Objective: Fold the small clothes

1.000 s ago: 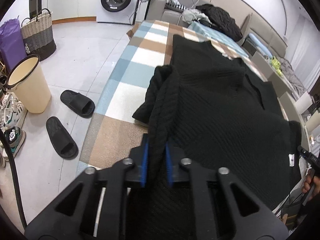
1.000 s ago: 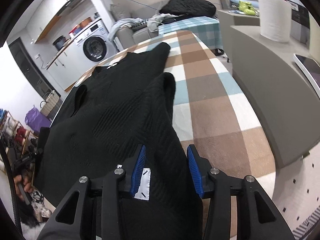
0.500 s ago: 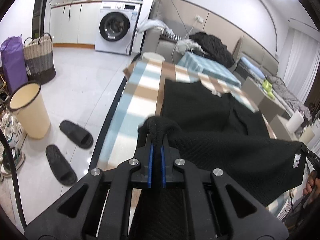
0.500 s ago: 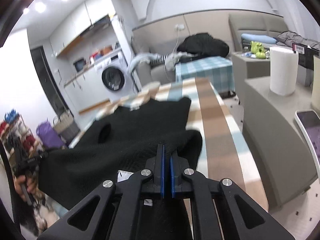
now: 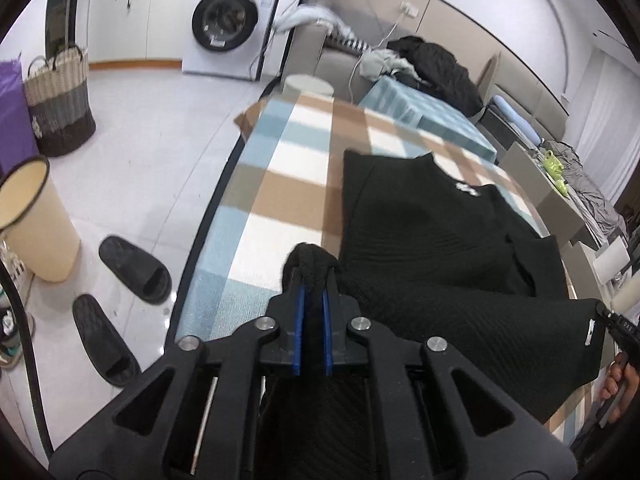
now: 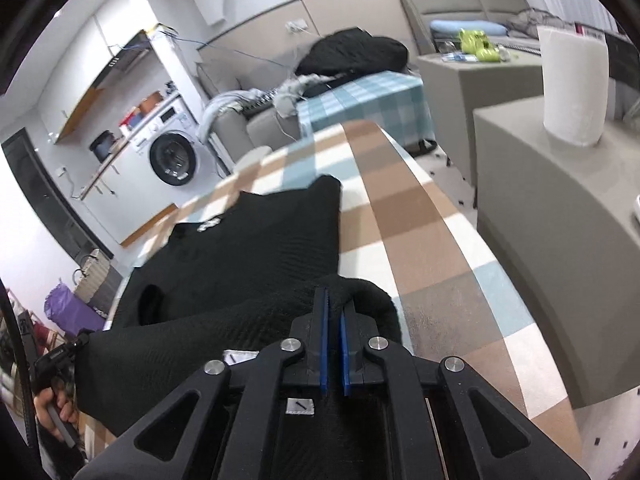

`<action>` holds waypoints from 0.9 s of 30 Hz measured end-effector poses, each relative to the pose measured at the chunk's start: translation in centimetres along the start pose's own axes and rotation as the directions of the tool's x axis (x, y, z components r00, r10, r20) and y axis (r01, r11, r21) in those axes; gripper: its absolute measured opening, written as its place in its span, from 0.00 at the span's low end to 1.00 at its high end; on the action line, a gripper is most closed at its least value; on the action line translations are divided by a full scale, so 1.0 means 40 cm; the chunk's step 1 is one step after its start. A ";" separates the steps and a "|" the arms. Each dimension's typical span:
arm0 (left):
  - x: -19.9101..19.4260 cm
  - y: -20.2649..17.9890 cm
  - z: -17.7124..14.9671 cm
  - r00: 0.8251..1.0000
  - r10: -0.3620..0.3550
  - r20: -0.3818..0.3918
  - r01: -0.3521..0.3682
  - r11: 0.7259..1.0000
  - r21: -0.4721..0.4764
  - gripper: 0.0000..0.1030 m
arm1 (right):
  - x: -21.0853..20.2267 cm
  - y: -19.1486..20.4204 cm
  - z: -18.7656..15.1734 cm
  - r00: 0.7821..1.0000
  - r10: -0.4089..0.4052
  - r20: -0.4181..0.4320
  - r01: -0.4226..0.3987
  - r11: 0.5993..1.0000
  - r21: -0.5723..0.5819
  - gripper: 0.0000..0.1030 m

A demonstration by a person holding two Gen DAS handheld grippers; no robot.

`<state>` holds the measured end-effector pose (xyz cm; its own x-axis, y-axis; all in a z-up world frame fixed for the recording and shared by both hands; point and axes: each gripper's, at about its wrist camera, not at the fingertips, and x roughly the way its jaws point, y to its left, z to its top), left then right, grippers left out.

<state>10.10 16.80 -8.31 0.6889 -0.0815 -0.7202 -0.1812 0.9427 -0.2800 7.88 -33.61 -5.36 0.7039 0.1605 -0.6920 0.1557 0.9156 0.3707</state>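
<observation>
Over the checked desk (image 5: 280, 184), the black sweater (image 5: 432, 220) lies at twelve o'clock, its near hem lifted. Left tool (image 5: 313, 300) and right tool (image 6: 334, 312) each pinch a hem corner, stretching it taut, likely for folding forward.

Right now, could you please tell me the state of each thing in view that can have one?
Left tool: shut on the black sweater's near corner.
Right tool: shut on the other near corner.
Black sweater: near hem lifted, far part flat on the checked table.
Washing machine: door closed.
</observation>
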 end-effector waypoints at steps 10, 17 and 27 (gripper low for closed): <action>-0.006 0.048 -0.085 0.999 0.022 -0.047 -0.025 0.997 -0.072 0.37 | -0.023 -0.055 -0.081 0.993 0.043 -0.111 -0.043 0.999 0.009 0.39; -0.032 0.029 -0.152 0.998 0.017 -0.061 -0.019 1.000 -0.024 0.39 | -0.044 -0.043 -0.123 0.991 0.074 -0.110 -0.078 0.996 -0.032 0.39; -0.097 0.024 -0.154 1.000 0.012 0.027 -0.012 1.000 -0.011 0.05 | -0.073 -0.003 -0.136 0.996 0.029 -0.080 -0.040 0.990 -0.138 0.08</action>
<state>2.92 16.02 -9.72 0.7053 -0.0611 -0.7062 -0.1971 0.9401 -0.2782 2.03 -32.18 -6.73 0.6501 0.2165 -0.7283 0.0300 0.9505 0.3094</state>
